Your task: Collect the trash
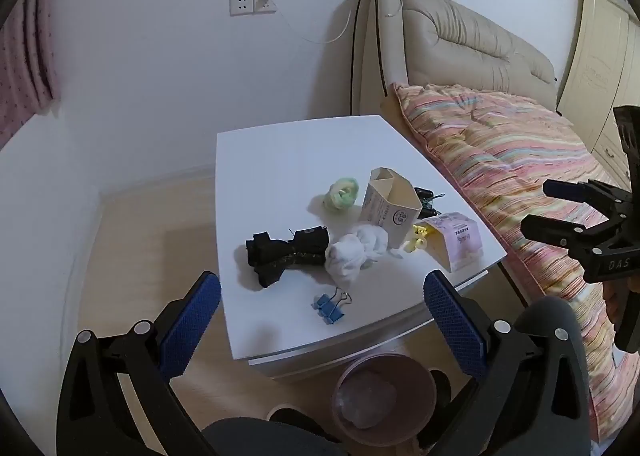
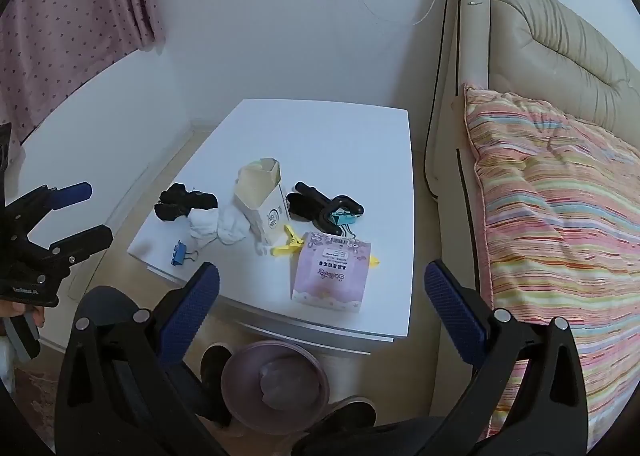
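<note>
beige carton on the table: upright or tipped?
Upright. The beige carton stands on its base on the white table, open top facing up.

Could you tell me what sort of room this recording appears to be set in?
Most likely a bedroom in a home. A padded beige headboard stands against the wall with a striped quilt in front of it, a small white bedside table sits right beside the bed, and a pink curtain hangs at one side.

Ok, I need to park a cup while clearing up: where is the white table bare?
The far half of the table, toward the wall, is bare. The left edge beyond the black socks is free too. The near half is crowded: beige carton, pink packet, white socks.
</note>
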`<action>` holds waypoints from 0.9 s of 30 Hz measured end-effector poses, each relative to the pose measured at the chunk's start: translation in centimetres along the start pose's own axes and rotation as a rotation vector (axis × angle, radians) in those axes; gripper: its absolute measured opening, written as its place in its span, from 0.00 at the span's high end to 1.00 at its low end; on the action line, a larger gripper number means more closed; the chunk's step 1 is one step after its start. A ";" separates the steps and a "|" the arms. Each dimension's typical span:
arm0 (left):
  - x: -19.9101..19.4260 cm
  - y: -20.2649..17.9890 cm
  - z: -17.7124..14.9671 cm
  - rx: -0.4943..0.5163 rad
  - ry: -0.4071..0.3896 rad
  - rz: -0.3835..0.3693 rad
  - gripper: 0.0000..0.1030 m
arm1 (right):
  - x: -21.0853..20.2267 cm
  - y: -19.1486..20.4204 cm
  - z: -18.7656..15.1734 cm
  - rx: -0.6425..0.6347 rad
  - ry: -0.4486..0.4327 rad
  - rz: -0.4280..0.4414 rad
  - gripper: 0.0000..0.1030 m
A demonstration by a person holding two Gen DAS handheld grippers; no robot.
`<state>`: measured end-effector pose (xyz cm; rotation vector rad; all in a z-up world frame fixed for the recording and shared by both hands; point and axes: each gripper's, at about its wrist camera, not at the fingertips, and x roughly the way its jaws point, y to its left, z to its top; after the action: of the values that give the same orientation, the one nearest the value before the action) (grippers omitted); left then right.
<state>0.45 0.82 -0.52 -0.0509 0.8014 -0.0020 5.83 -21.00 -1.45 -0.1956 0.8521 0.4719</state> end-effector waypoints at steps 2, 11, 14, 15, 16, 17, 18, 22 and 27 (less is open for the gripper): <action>0.1 0.0 0.0 -0.004 0.003 0.002 0.06 | -0.1 0.1 0.0 -0.007 0.001 -0.009 0.03; 0.1 -0.7 -0.1 0.017 0.003 -0.006 0.06 | -0.4 0.3 0.1 -0.006 -0.007 -0.028 0.03; 0.0 -1.1 -0.1 0.030 -0.004 0.006 0.06 | -0.6 0.3 0.0 -0.004 -0.009 -0.032 0.03; 0.0 -1.2 -0.1 0.033 -0.006 0.009 0.06 | -0.6 0.3 0.0 -0.004 -0.009 -0.032 0.03; 0.0 -1.2 -0.1 0.033 -0.006 0.010 0.06 | -0.6 0.3 0.0 -0.004 -0.009 -0.032 0.03; 0.0 -1.2 -0.1 0.031 -0.006 0.009 0.06 | -0.6 0.3 0.0 -0.004 -0.009 -0.033 0.03; 0.0 -1.2 -0.1 0.031 -0.007 0.007 0.06 | -0.6 0.2 0.0 -0.004 -0.010 -0.033 0.03; -0.1 -1.2 -0.1 0.028 -0.008 0.010 0.06 | -0.7 0.3 0.0 -0.005 -0.011 -0.034 0.03; -0.1 -1.1 -0.2 0.028 -0.009 0.010 0.06 | -0.8 0.4 0.1 -0.007 -0.011 -0.034 0.03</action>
<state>0.25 -0.30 -0.48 -0.0208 0.7923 -0.0033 5.25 -20.87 -0.84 -0.2132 0.8355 0.4434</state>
